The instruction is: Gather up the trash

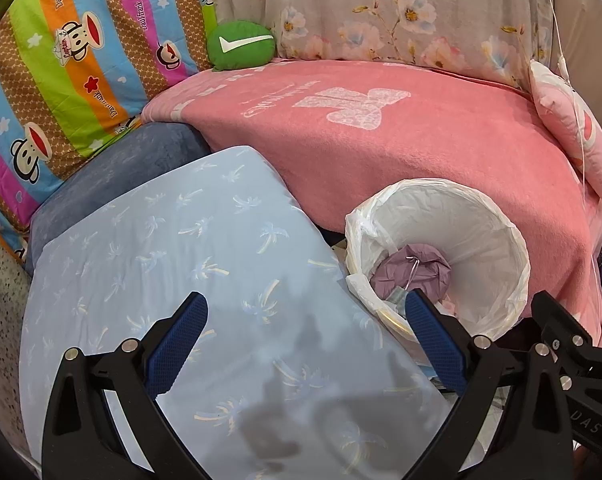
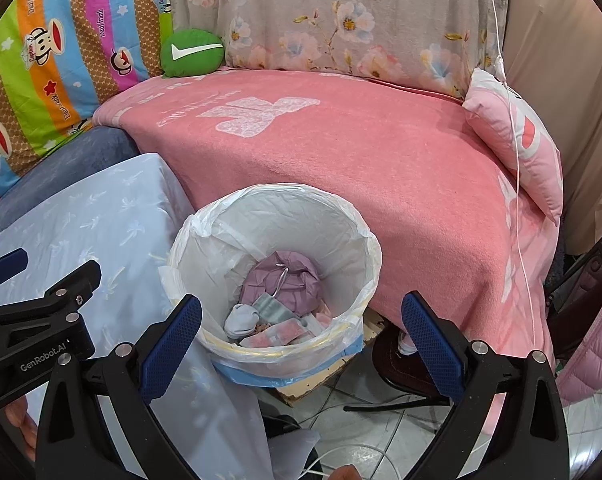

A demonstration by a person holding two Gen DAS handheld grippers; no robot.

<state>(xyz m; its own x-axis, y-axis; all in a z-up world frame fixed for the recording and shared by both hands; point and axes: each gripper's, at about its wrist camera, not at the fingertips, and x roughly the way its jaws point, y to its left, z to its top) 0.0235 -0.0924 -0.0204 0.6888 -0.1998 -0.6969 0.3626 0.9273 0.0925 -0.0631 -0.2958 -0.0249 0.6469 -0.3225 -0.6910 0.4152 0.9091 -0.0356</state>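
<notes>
- Left wrist view: left gripper (image 1: 305, 330) has its jaws spread wide with nothing between them, over the pale blue palm-print cushion (image 1: 173, 280).
- At 10 o'clock stands a striped cartoon-monkey quilt (image 1: 73, 64); at 12 o'clock a green round cushion (image 1: 241, 45) rests at the back edge of the pink blanket (image 1: 421, 140).
- At 3 o'clock sits the lined trash bin (image 1: 497, 232), wedged between cushion and blanket; a crumpled purple wrapper (image 1: 411, 274) lies inside.
- Right wrist view: right gripper (image 2: 301, 334) is likewise spread and empty, poised directly above the bin.
- Bin contents, centre of this view: purple wrapper, a face mask (image 2: 271, 308), a grey sock-like bundle (image 2: 241, 320), pink packets (image 2: 279, 332).
- At 5 o'clock, tiled floor (image 2: 381, 428) with loose white cord; no obvious litter discernible there.
- Assessment: collection appears largely complete; blanket and cushion surfaces show no loose trash. Remaining work is likely a final check or bag handling.
</notes>
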